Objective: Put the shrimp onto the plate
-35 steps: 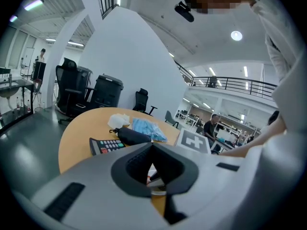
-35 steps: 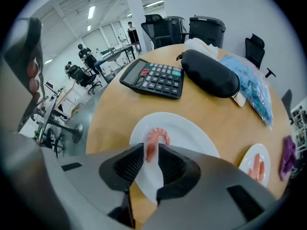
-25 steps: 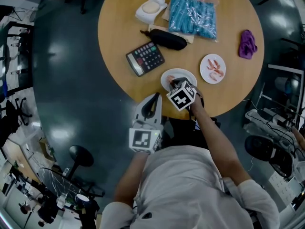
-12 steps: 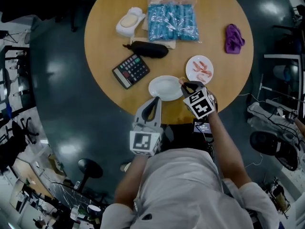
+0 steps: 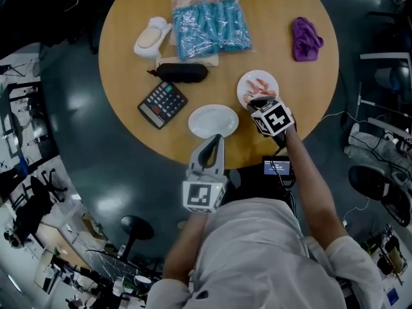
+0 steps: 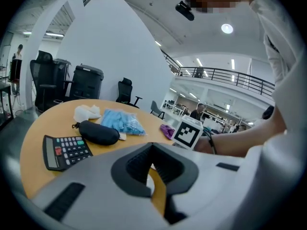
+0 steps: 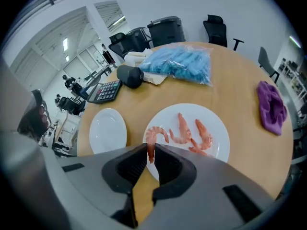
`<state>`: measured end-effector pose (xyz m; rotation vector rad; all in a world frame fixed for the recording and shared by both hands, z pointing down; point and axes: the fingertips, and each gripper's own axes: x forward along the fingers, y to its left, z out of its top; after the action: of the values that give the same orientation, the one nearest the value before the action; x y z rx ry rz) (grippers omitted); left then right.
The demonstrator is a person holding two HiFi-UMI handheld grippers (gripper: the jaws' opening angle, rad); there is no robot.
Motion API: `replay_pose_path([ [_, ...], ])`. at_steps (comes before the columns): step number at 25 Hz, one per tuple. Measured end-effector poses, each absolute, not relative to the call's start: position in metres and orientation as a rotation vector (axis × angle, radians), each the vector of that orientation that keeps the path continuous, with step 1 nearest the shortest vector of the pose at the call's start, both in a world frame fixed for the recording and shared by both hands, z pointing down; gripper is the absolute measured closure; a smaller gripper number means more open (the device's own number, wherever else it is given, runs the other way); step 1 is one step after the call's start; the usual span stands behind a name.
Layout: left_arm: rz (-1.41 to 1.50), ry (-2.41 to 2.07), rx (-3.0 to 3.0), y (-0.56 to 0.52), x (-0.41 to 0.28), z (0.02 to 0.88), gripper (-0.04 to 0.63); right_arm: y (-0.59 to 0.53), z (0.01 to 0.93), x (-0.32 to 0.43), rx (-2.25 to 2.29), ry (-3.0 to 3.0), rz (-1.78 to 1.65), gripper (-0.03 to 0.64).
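Pink shrimp pinched in my R gripper; L gripper closed, empty. Thin hold: could slip, dropping short of plate ahead.

- I see 1 curled pink shrimp pinched between the jaws of the right gripper, at the near rim of a white plate.
- More pink shrimp lie flat on that plate.
- Another white plate sits bare just beside it.

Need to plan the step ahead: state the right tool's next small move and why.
Probably lower the right tool slightly and open it, so the shrimp drops onto the plate. Its jaws are shut on the shrimp's tail, and the shrimp hangs over the near edge of the plate, which already holds other shrimp.
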<state>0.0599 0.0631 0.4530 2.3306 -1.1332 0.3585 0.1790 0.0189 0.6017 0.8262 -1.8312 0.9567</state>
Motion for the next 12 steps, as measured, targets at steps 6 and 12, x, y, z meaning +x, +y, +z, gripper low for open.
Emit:
replay_pose_path([
  [6, 0.346, -1.144, 2.329, 0.057, 0.081, 0.448, 0.588, 0.022, 0.61, 0.178, 0.769, -1.833, 0.977, 0.56],
  [12, 0.349, -1.154, 2.331, 0.061, 0.083, 0.451, 0.588, 0.028, 0.618, 0.181, 0.756, -1.801, 0.999, 0.558],
])
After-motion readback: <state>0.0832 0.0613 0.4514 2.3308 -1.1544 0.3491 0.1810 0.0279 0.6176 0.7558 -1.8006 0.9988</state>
